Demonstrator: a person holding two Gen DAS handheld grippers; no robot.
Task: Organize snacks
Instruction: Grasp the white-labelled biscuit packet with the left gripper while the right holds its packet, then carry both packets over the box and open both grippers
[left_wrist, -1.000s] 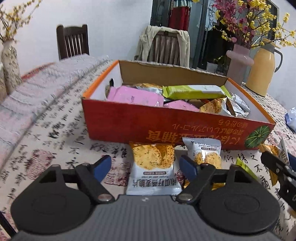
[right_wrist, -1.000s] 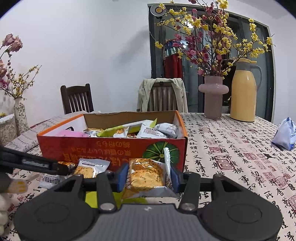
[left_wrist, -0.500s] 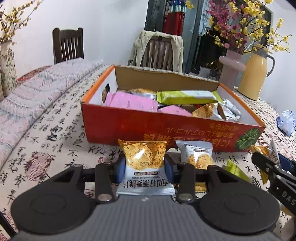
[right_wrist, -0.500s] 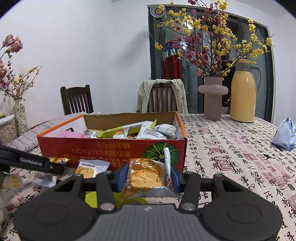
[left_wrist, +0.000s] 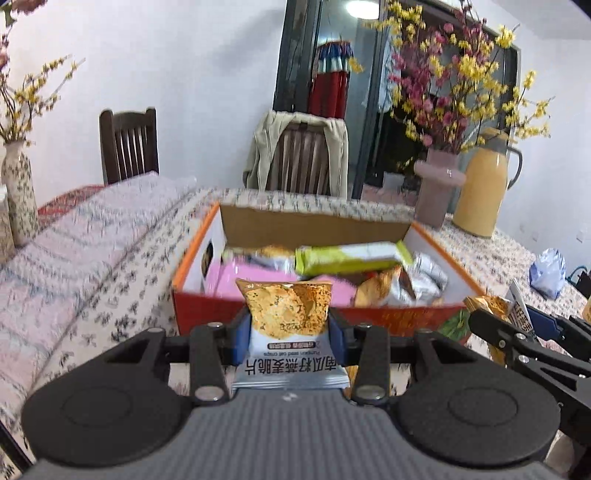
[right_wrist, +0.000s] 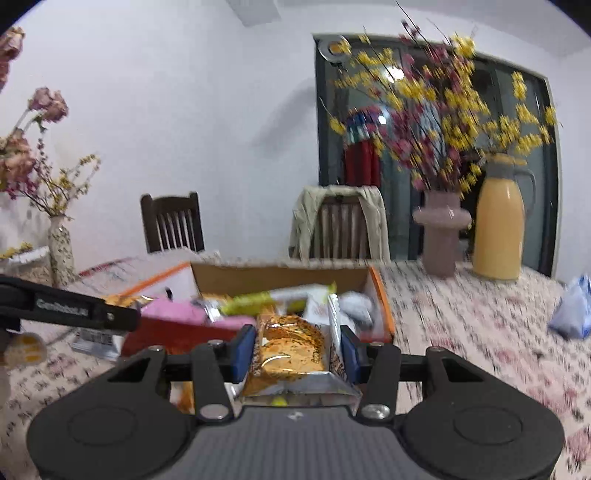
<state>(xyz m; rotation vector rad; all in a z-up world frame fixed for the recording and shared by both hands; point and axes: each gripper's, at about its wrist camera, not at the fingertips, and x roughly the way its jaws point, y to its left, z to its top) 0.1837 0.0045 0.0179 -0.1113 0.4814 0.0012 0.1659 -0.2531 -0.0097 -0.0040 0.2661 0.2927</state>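
My left gripper (left_wrist: 286, 332) is shut on a white and orange oat crisp packet (left_wrist: 286, 321) and holds it raised in front of the orange snack box (left_wrist: 207, 310). My right gripper (right_wrist: 297, 349) is shut on a shiny orange snack packet (right_wrist: 290, 350), lifted near the box's right front corner (right_wrist: 382, 310). The box holds several packets, pink (left_wrist: 255, 275), green (left_wrist: 351, 254) and silver (left_wrist: 428, 273). The right gripper shows at the right edge of the left wrist view (left_wrist: 517, 325). The left gripper's finger (right_wrist: 74, 310) shows at the left of the right wrist view.
The table has a patterned cloth (left_wrist: 110, 266). A pink vase (left_wrist: 437, 188) and a yellow flask (left_wrist: 480, 192) stand behind the box on the right. A blue bag (left_wrist: 548, 271) lies at far right. A patterned vase (left_wrist: 20, 192) stands at left. Two chairs are behind.
The left gripper shut on the oat crisp packet and lifted it off the table towards the box. The right gripper rose with its orange packet, closer to the box.
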